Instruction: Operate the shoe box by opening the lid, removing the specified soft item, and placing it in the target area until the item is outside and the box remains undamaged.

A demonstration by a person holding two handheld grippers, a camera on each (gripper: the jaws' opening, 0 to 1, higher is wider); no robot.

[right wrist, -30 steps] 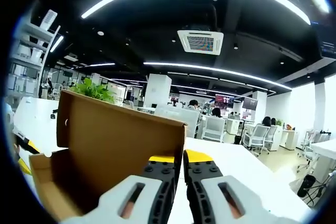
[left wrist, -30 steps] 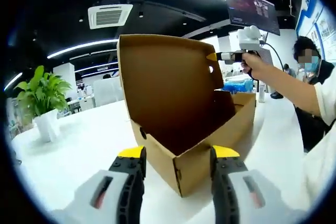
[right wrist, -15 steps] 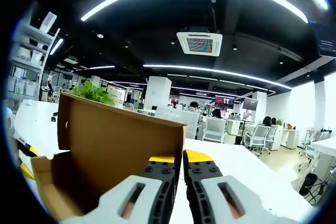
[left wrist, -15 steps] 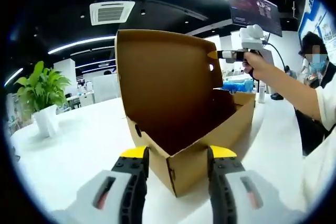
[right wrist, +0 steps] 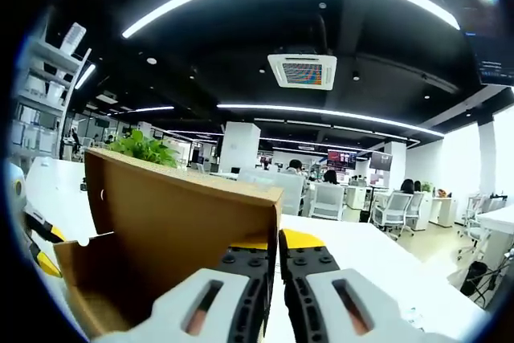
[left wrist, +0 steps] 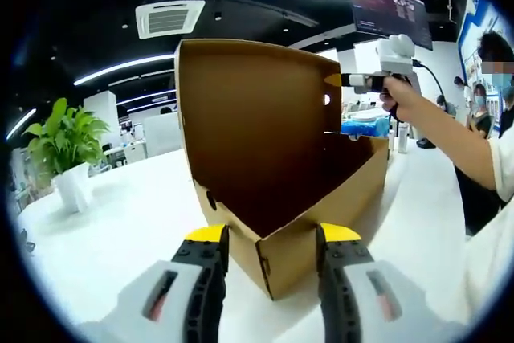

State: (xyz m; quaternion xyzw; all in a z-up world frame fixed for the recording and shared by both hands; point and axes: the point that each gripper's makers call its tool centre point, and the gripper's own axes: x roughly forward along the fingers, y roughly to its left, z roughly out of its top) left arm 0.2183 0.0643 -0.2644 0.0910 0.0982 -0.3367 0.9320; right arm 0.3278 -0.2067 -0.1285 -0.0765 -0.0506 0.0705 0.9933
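With my right gripper (right wrist: 273, 240) pinched shut on the raised lid (left wrist: 257, 118) of the brown cardboard shoe box (left wrist: 321, 222) on the white table (left wrist: 120, 222), my left gripper (left wrist: 269, 238) gaped empty at its near corner, so I judged swinging gently would spare the hinge

Brown cardboard shoe box (left wrist: 281, 198) on white table (left wrist: 120, 222); yellow-tipped claws (perhaps something blue inside).
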